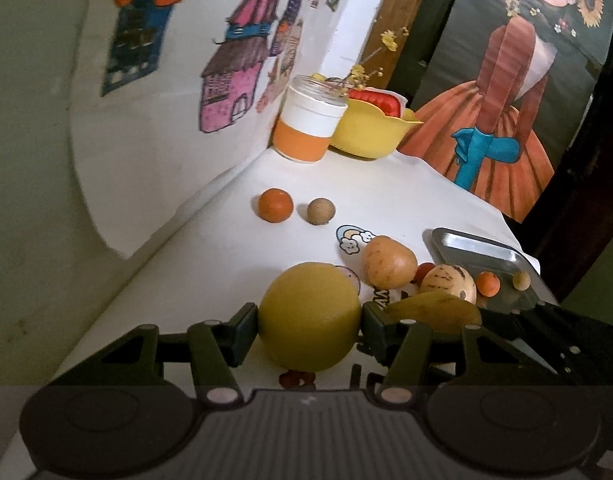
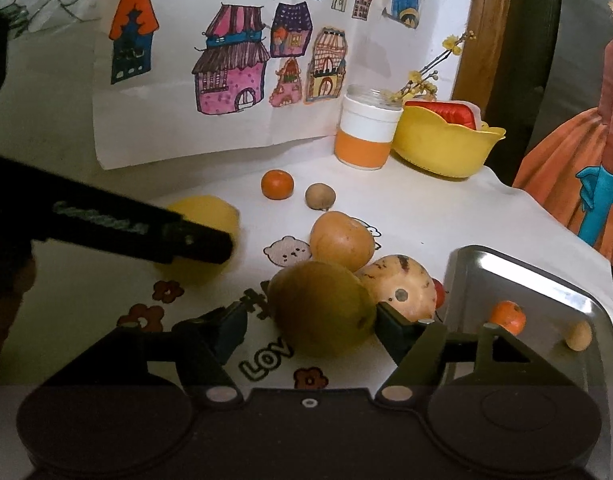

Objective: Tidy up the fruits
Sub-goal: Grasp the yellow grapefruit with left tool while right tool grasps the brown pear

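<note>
tablecloth (image 2: 406, 216) print reads "lov".

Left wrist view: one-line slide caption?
Left gripper closed on a yellow fruit, metal tray at right.

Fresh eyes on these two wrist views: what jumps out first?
Each claw has a fruit between its fingers: the left claw closes on a big yellow round fruit, and the right claw flanks a greenish-brown pear at the table's near edge. To the right sits a metal tray already holding a small orange fruit and a small tan ball.
</note>
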The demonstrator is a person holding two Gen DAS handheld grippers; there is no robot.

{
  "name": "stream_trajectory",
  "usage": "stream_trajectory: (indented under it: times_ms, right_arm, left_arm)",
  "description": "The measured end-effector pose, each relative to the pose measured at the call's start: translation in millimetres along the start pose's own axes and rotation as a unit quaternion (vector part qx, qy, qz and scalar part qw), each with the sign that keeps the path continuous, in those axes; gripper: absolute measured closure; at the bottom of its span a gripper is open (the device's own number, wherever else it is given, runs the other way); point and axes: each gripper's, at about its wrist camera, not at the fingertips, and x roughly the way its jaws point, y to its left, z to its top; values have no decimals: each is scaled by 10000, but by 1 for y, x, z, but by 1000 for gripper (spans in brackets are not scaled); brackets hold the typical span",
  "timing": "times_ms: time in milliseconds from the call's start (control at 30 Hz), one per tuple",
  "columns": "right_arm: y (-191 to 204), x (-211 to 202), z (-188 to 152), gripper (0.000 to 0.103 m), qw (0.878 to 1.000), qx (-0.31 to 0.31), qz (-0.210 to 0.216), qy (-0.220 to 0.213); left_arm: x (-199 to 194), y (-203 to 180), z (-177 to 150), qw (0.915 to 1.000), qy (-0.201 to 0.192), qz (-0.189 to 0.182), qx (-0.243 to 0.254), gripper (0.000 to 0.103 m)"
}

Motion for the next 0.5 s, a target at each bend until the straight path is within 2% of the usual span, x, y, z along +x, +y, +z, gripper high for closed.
stream_trajectory:
  times_ms: [100, 167, 500]
  right_arm:
    - [0, 4, 3, 28, 10000, 26, -34, -29]
    - [0, 5, 3, 35, 9999, 29, -111, -84]
    - [-3, -7, -6, 37, 9995, 252, -53, -201]
  left_arm:
    - [-1, 3, 0, 10000, 6, 1, -80, 42]
    - [-2, 2, -1, 9999, 4, 13, -118, 43]
    - [-9, -4, -7, 9999, 17, 83, -93, 43]
